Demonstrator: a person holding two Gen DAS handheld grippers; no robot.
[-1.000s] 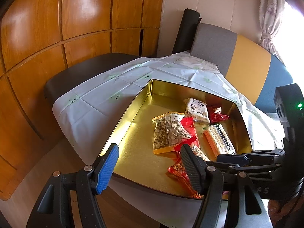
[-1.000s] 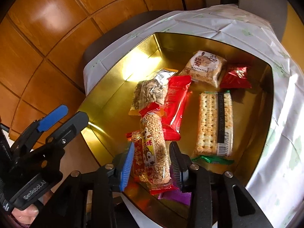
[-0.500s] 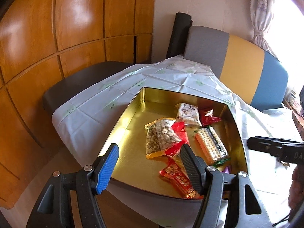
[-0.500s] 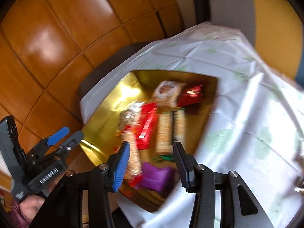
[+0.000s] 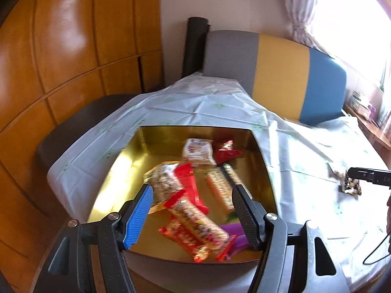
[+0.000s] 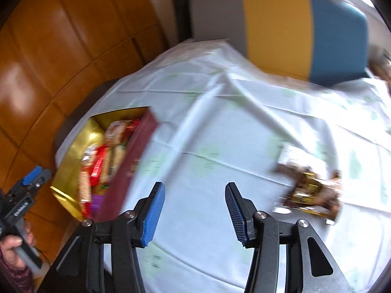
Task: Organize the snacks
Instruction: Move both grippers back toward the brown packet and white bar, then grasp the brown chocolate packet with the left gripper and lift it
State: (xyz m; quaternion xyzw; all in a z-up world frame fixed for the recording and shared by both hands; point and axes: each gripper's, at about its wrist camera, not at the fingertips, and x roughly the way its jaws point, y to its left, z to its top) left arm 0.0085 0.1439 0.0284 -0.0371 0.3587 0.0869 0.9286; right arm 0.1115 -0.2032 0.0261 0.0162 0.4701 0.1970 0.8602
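A gold tin [image 5: 114, 171] sits on the white tablecloth and holds several snack packs: a long peanut bar [image 5: 198, 222], a seed bag [image 5: 163, 183], a cracker pack [image 5: 220, 185] and a red pouch [image 5: 226, 150]. My left gripper [image 5: 193, 210] hangs open above the tin's near edge with nothing between its fingers. Over bare cloth to the right of the tin [image 6: 70, 171], my right gripper [image 6: 195, 210] is empty and its jaws are opening. A gold and brown snack pack [image 6: 310, 193] lies on the cloth to its right, blurred. The same pack [image 5: 349, 185] shows at the right edge of the left wrist view.
A chair back [image 5: 276, 73] in grey, yellow and blue stands behind the table. Wood panelling [image 5: 61, 61] fills the left side. A dark seat [image 5: 80, 119] lies beyond the table's left edge. A hand [image 6: 12, 246] holds the left gripper's handle.
My right gripper let go of the peanut bar in the tin, swung right over the cloth toward the gold and brown pack and opened wider. The left gripper drew back slightly, still open.
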